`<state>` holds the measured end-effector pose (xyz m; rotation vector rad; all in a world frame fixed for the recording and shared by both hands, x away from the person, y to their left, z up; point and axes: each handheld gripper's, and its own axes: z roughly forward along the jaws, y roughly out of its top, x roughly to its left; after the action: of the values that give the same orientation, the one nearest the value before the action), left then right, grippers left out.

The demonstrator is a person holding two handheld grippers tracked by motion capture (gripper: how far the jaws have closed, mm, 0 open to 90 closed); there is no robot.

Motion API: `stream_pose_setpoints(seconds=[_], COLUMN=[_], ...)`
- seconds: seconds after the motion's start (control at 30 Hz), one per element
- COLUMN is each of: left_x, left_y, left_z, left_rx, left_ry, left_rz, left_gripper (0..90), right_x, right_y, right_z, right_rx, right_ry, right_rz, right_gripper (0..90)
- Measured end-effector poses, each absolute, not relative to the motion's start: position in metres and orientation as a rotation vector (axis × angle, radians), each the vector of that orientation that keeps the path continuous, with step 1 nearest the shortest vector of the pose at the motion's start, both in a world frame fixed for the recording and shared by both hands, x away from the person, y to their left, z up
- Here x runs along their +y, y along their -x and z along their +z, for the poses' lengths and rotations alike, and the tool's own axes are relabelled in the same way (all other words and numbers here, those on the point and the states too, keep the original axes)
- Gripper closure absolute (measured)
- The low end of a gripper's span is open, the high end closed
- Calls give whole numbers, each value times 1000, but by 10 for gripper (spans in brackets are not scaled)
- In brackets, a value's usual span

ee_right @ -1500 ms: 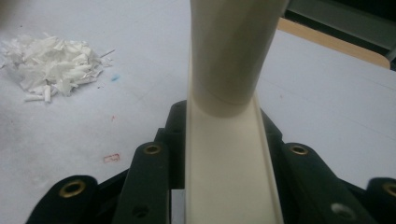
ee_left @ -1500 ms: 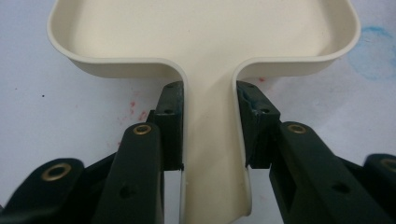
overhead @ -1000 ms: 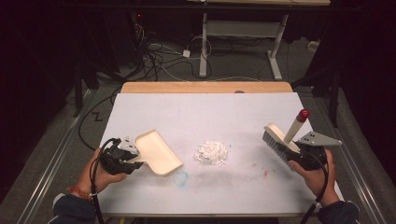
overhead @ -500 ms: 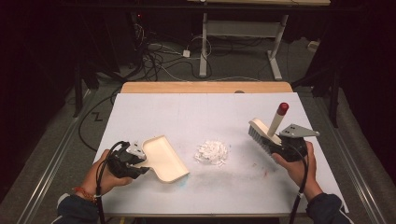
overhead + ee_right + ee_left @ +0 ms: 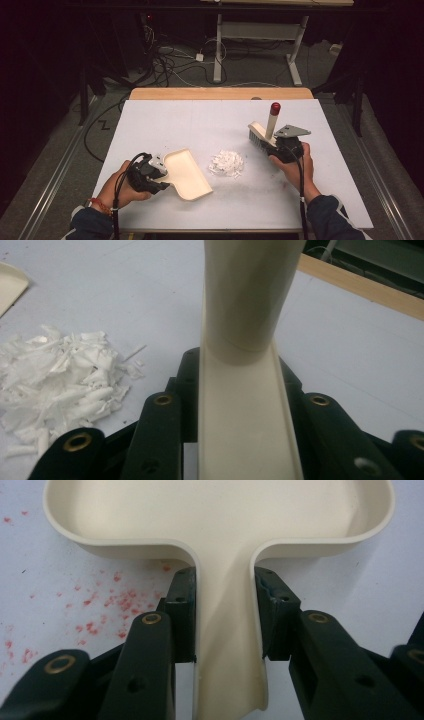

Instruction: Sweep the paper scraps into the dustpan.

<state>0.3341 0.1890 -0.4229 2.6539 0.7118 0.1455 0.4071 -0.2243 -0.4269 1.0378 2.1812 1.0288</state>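
Note:
A cream dustpan (image 5: 187,175) lies on the white table (image 5: 200,125), its mouth toward a pile of white paper shreds (image 5: 226,163). My left gripper (image 5: 159,174) is shut on the dustpan's handle (image 5: 225,645), both black pads (image 5: 182,615) pressing its sides. My right gripper (image 5: 272,145) is shut on a cream hand brush (image 5: 263,133) with a red-tipped handle, held just right of the shreds with the bristles facing them. In the right gripper view the brush (image 5: 245,390) rises between the jaws and the shreds (image 5: 60,385) lie at the left.
Faint red specks mark the table beside the dustpan handle (image 5: 95,615). A wooden strip (image 5: 220,93) runs along the table's far edge. Beyond it are cables (image 5: 170,65) on the floor and a white desk frame (image 5: 260,35).
My right gripper has carried the brush leftward, closer to the shreds. My left gripper has slid the dustpan rightward toward the pile.

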Motion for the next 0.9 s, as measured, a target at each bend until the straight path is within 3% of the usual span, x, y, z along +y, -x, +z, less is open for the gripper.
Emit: stream_pose_setpoints(seconds=[0.9], left_x=[173], left_y=[-335], left_z=[-425], left_rx=[722], left_ry=[-2680], left_rz=[128], left_gripper=[633], right_x=[-146], right_y=[-391], right_z=[-443], right_rx=[2292], right_ry=[-914], right_rz=[1083], right_gripper=[677])
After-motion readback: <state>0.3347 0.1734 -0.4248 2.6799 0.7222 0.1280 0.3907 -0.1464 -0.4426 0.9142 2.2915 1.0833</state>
